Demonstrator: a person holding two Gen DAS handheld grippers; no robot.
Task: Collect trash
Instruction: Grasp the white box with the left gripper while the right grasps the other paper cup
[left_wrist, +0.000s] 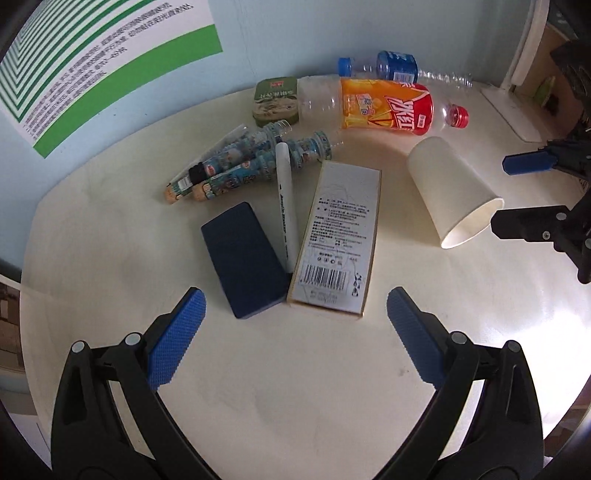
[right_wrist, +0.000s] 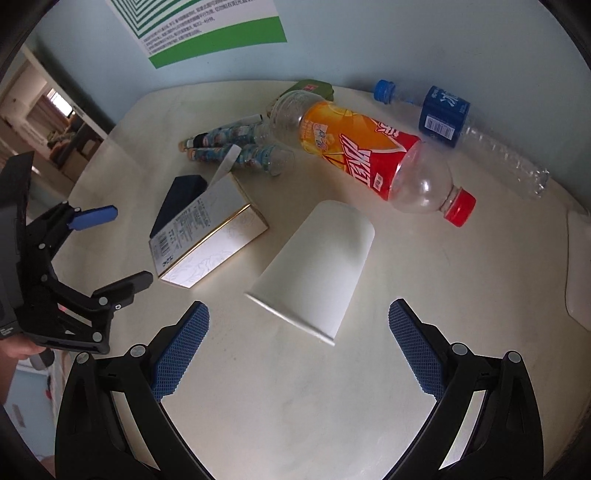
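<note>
Trash is all on the table (left_wrist: 110, 295), none picked up yet as far as these views show, and no bin is visible. Your left gripper (left_wrist: 295, 321) is spread wide and holds nothing; it hangs just short of the dark blue block (left_wrist: 243, 262) and the white carton (left_wrist: 338, 236), which lie side by side, touching at the near end. A white marker (left_wrist: 285, 192) lies between them. Beyond those, two small patterned bottles (left_wrist: 240, 168), then a green tin (left_wrist: 277, 99).

Your right gripper (right_wrist: 297, 332) is also wide open and empty, with the paper cup (right_wrist: 314, 266) lying on its side right ahead, rim toward the fingers. Past the cup lies the orange-label bottle (right_wrist: 365, 155) with a red cap, and behind it near the wall the clear blue-label bottle (right_wrist: 447, 114). Both look empty.

Judgement: you're at the start. Nothing is collected and everything is left to do. The cup looks like the likeliest first grab for the right, the carton or block for the left.
</note>
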